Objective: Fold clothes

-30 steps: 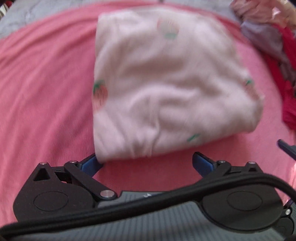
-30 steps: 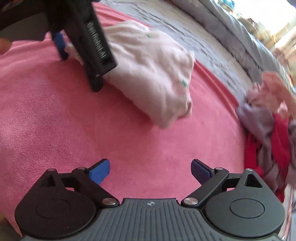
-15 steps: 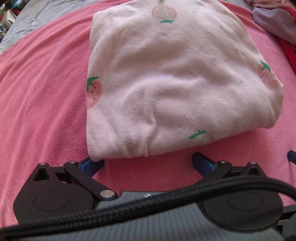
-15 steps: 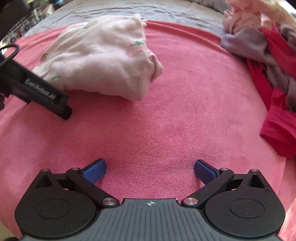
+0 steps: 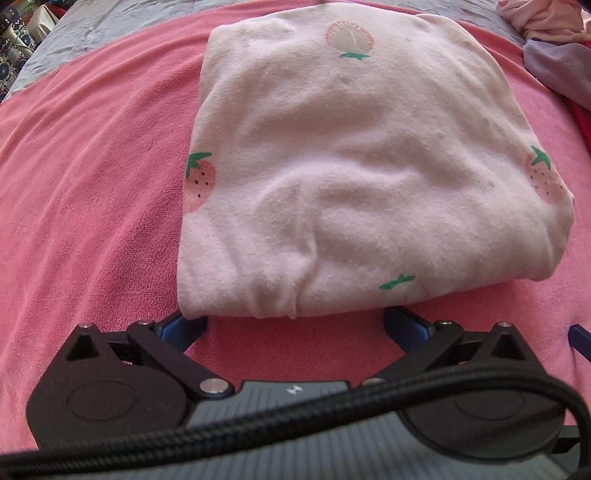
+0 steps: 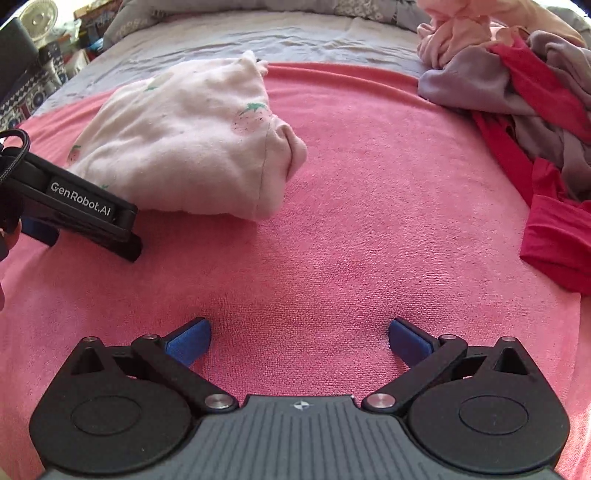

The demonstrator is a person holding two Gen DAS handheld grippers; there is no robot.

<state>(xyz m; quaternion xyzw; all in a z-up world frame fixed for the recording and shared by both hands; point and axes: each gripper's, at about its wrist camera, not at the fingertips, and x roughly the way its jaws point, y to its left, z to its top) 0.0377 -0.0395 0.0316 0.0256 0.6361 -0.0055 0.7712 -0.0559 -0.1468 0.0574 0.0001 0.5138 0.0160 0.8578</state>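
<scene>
The folded pale-pink strawberry-print garment (image 5: pixel 351 177) lies on a pink towel (image 5: pixel 92 184) spread over a grey-sheeted bed (image 6: pixel 295 33). The left tongs (image 5: pixel 295 325) point steeply down at its near folded edge, blue pads spread apart with nothing clamped; the left pad sits just under the garment's near corner. The right tongs (image 6: pixel 299 336) stand wide apart over bare towel, well clear of the garment, which lies up and to their left. In the right wrist view the garment's long axis runs from near left to far right. A heap of unfolded clothes (image 6: pixel 517 103) lies to the right.

pale pink strawberry-print garment (image 5: pixel 354 177), coral-pink towel (image 5: pixel 92 177), blue pads (image 6: pixel 188 339)
</scene>
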